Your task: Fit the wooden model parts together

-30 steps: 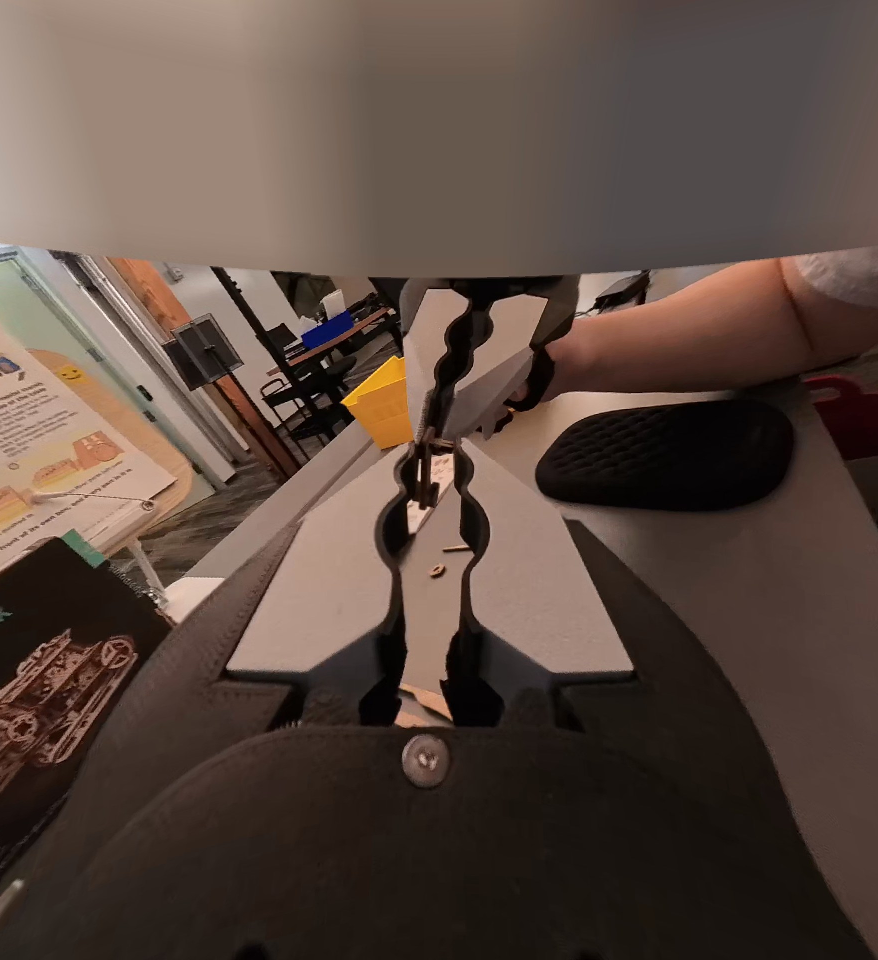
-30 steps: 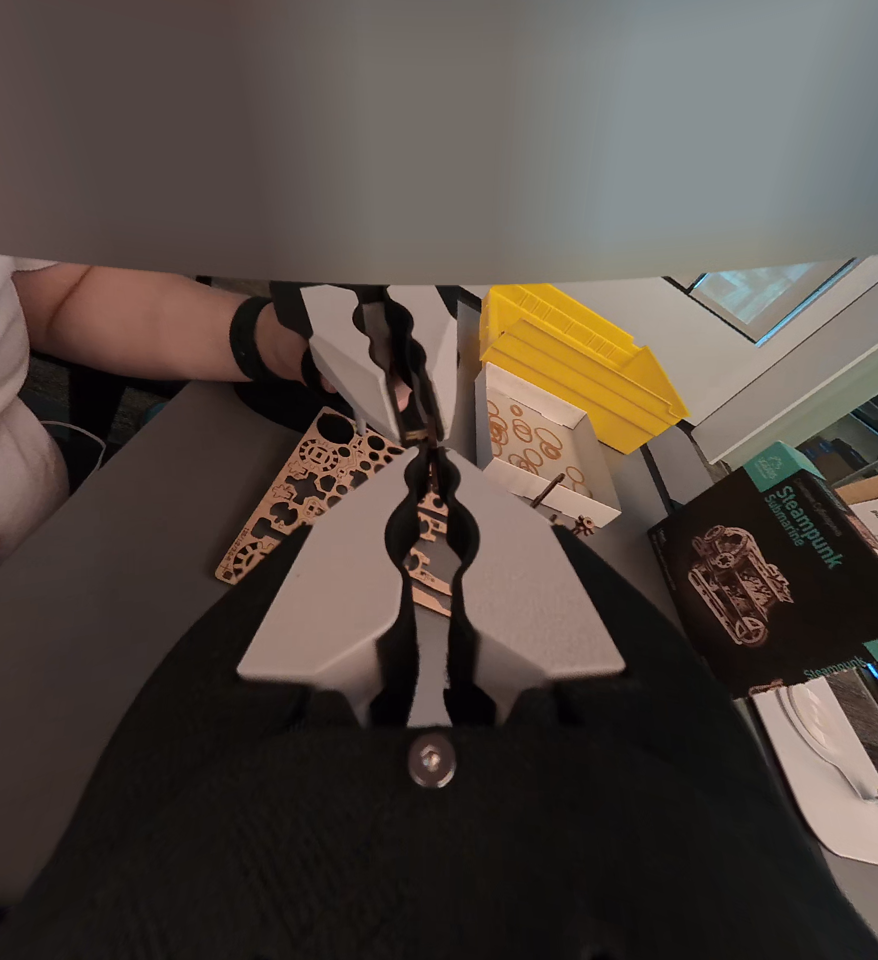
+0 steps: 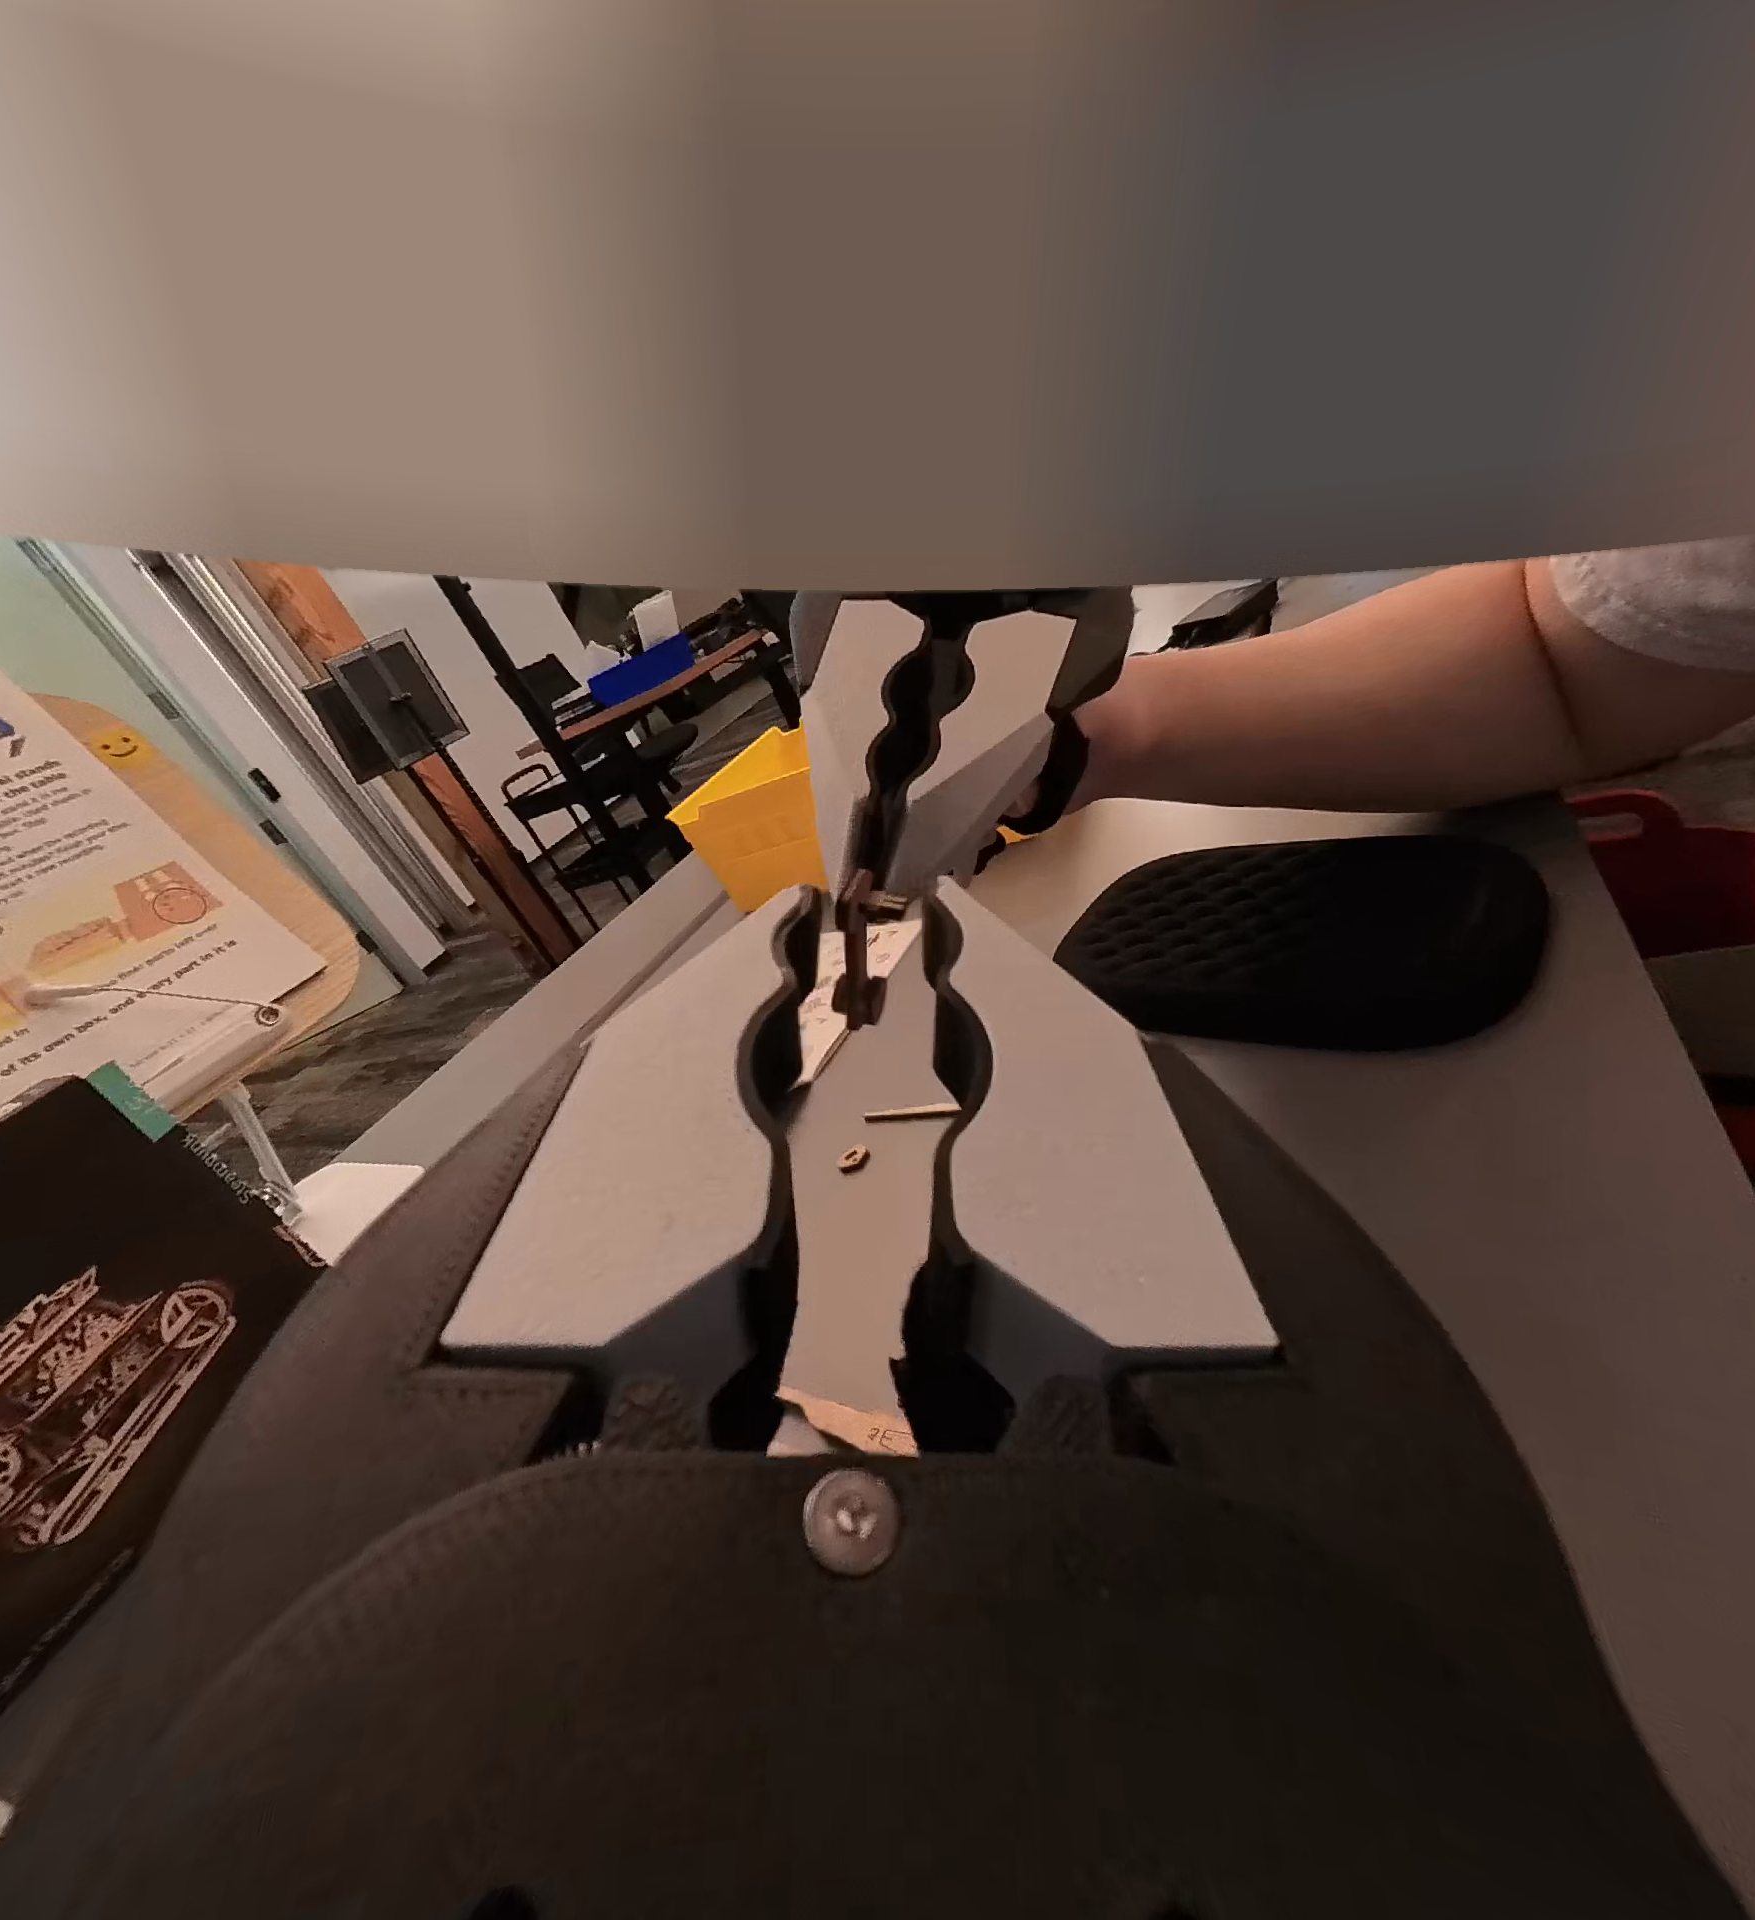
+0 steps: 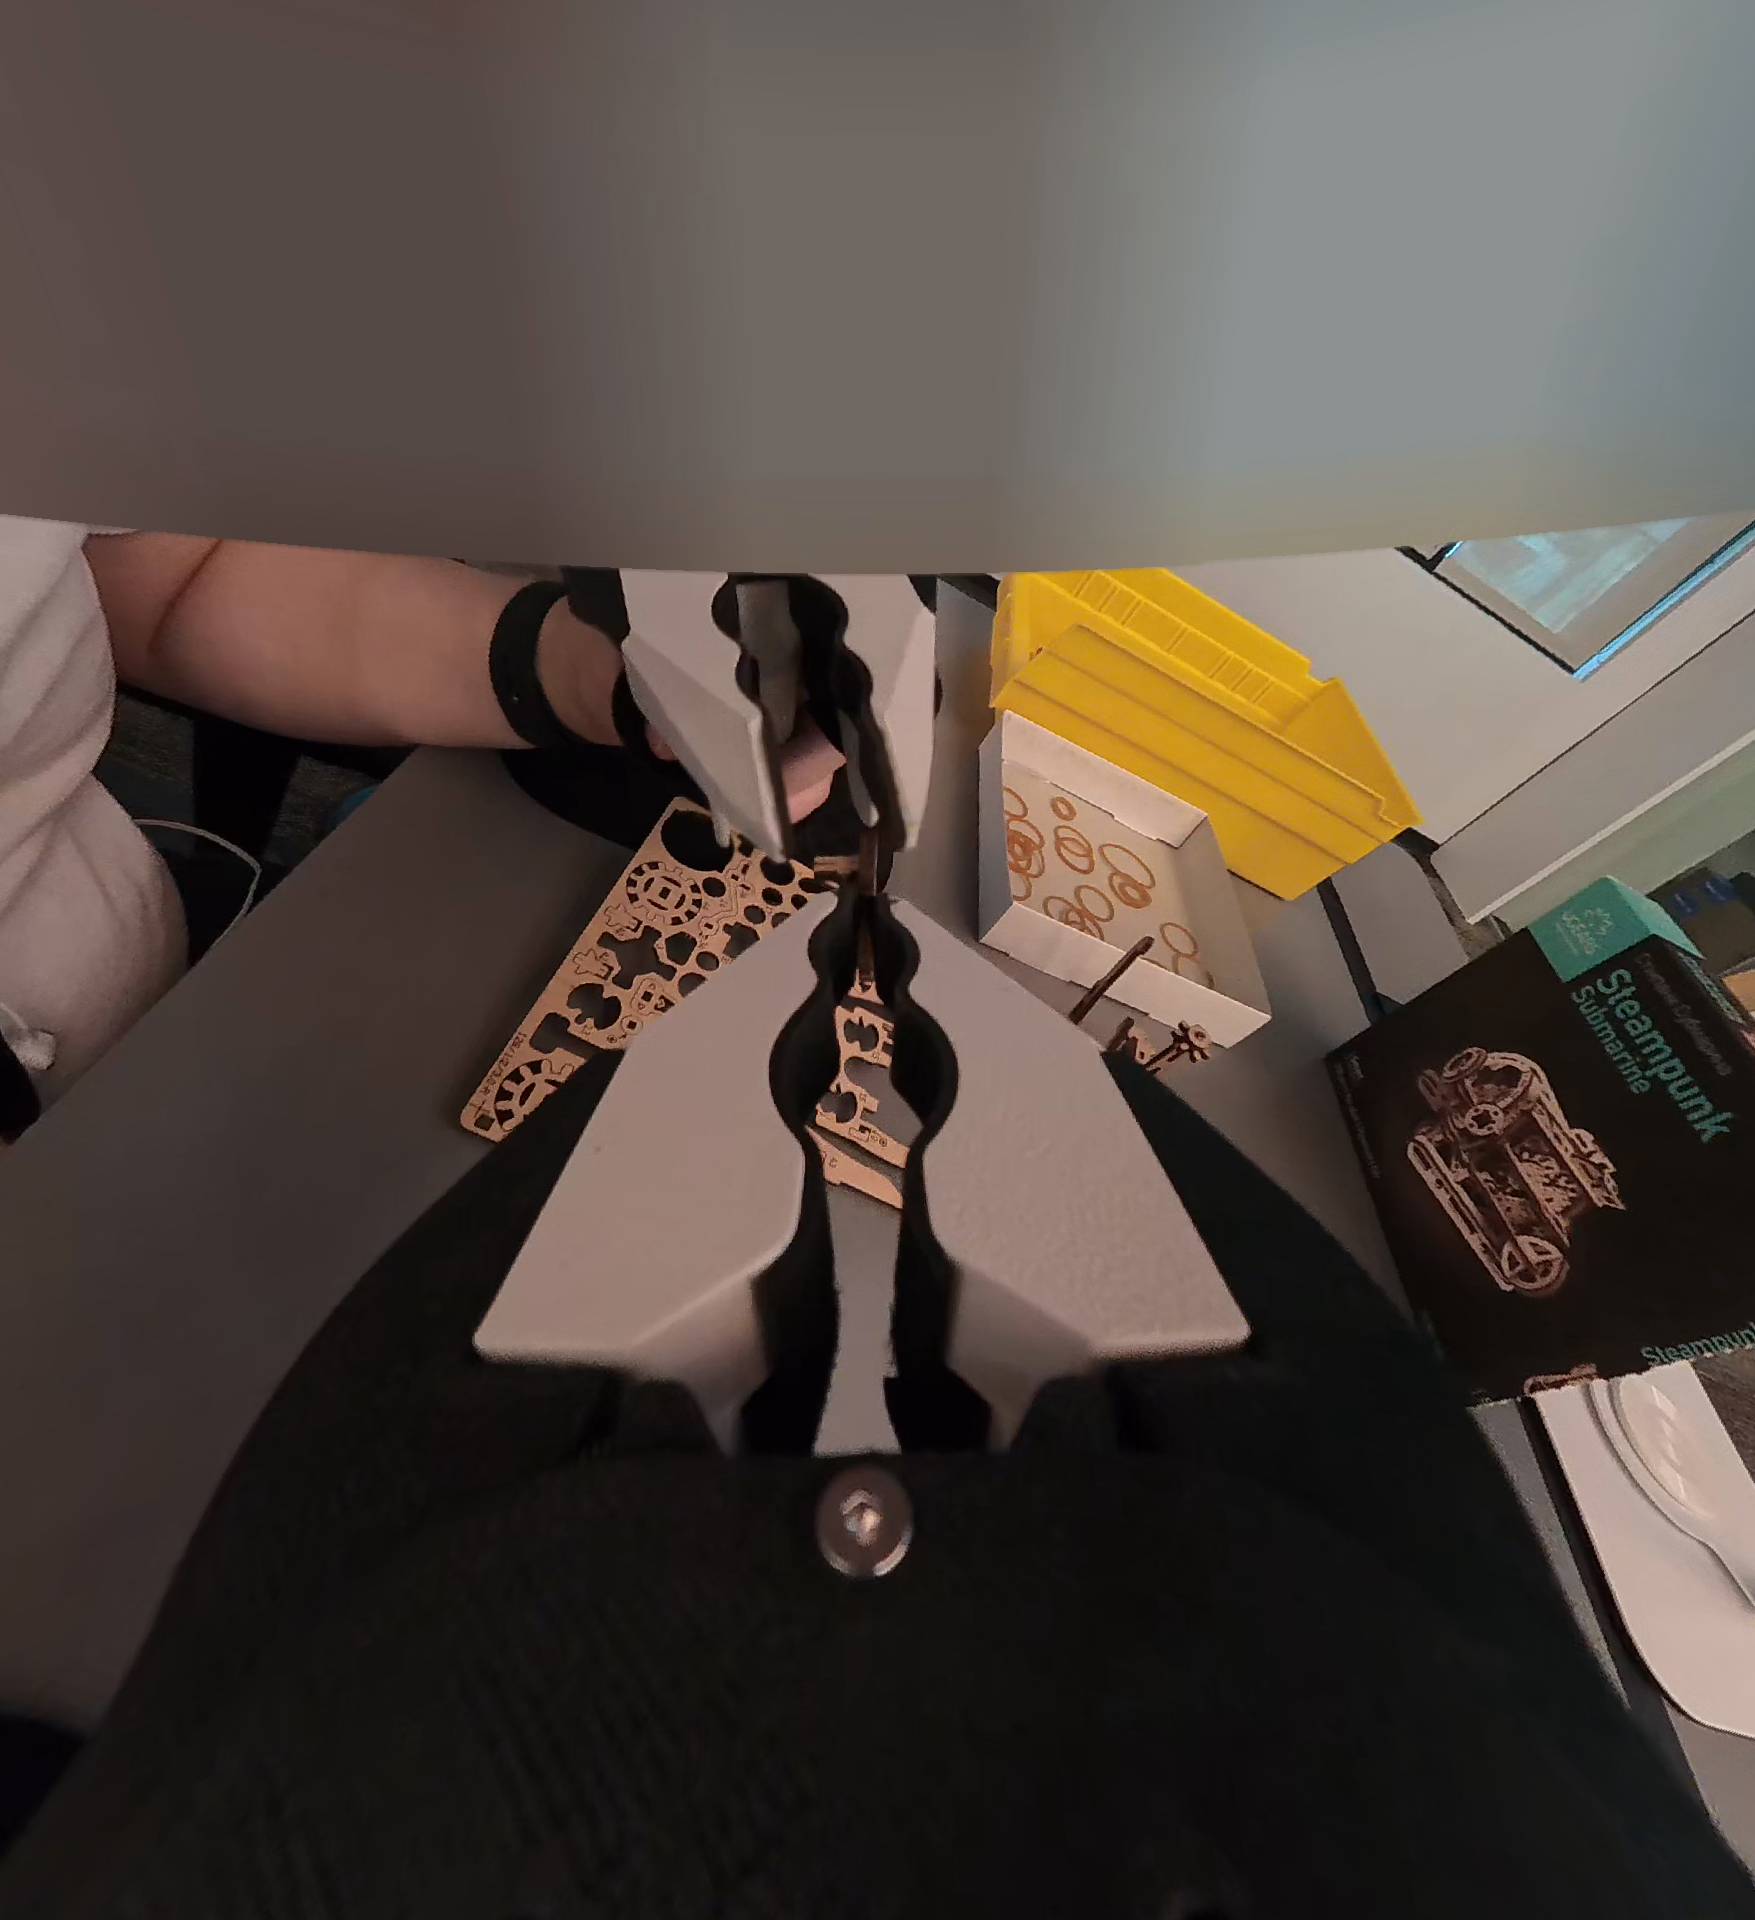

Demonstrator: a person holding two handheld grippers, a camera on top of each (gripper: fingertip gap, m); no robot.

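Note:
A small dark wooden part [image 3: 860, 966] hangs upright from my right gripper [image 4: 857, 906], which is shut on its upper end. In the left wrist view the right gripper [image 3: 868, 883] comes down from above, tip to tip with my left gripper [image 3: 871, 902]. The left gripper's jaws stand apart and the part hangs in the gap between them, touching neither. In the right wrist view the left gripper [image 4: 831, 847] faces me with its fingertips spread, and the part's thin edge [image 4: 868, 868] shows beside its right fingertip. Both grippers are held above the grey table [image 4: 333, 1039].
A punched-out wooden parts sheet [image 4: 644, 966] lies under the grippers. Around it are a white box of rings [image 4: 1091, 883], yellow bins [image 4: 1195, 707], a black kit box [image 4: 1600, 1143], a black pad [image 3: 1309, 935], and a loose stick [image 3: 909, 1112] and small nut [image 3: 855, 1156]. Only a small space, under 4 cm, lies between the two pairs of fingers.
The left gripper's jaws have spread wider apart. The right gripper stays shut on the wooden part, and both grippers remain tip to tip.

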